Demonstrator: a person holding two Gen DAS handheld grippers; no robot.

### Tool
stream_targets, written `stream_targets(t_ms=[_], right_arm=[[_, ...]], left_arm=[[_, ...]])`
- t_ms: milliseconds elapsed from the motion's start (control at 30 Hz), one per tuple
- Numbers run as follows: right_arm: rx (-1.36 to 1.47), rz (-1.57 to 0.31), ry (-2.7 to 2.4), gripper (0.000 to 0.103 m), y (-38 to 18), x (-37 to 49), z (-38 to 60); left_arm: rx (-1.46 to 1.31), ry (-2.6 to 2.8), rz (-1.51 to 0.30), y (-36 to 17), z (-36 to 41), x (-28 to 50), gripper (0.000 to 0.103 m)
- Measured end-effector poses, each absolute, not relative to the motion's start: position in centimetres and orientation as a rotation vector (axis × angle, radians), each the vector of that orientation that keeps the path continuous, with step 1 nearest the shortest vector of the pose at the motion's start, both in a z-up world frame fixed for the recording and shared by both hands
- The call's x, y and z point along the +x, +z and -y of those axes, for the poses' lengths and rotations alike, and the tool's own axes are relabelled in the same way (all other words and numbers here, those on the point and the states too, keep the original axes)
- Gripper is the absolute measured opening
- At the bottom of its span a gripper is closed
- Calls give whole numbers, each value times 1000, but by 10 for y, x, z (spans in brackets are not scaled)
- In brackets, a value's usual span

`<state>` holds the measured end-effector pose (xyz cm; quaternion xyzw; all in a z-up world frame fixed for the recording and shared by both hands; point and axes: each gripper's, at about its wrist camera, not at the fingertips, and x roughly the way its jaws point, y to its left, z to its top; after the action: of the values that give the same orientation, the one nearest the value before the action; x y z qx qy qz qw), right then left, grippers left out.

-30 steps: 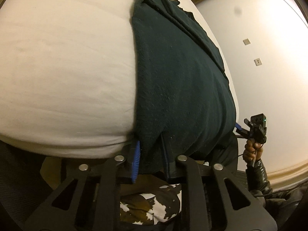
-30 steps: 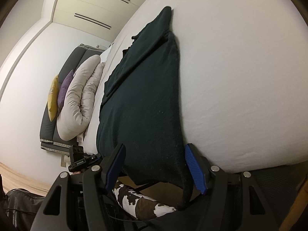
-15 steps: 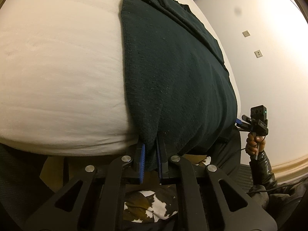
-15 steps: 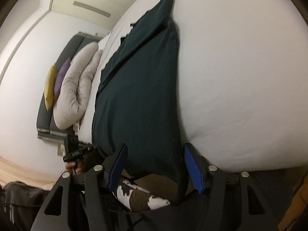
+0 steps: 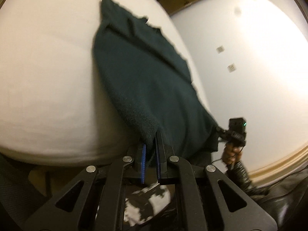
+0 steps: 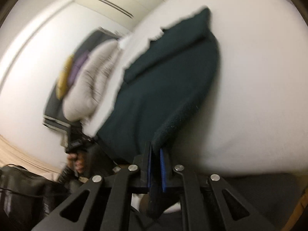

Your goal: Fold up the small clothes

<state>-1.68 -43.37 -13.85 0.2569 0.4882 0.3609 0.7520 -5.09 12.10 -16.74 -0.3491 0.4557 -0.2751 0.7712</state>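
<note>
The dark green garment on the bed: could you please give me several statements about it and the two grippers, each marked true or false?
1. The left gripper is clamped on a near corner of the dark green garment. True.
2. The right gripper stands wide open, holding nothing. False: it is shut on the garment's other near corner.
3. The garment lies on a white bed. True.
4. The garment is bright red. False: it is dark green.
5. Pillows show at the far end in the right wrist view. True.
</note>
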Motion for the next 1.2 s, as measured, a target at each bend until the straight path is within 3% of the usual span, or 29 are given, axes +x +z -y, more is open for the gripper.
stream_targets(t_ms=[233, 667, 1000, 1200], right_arm=[[632, -944, 840, 9, -112, 5, 424], [809, -883, 880, 9, -107, 70, 398], [1039, -876, 719, 9, -116, 170, 400], [1163, -917, 530, 13, -148, 248, 405]], left_arm=[[-947, -660, -841, -148, -138, -29, 7], [-1082, -655, -802, -139, -154, 29, 7], [-1151, -542, -806, -124, -174, 172, 7], [-1179, -411, -925, -159, -174, 279, 7]])
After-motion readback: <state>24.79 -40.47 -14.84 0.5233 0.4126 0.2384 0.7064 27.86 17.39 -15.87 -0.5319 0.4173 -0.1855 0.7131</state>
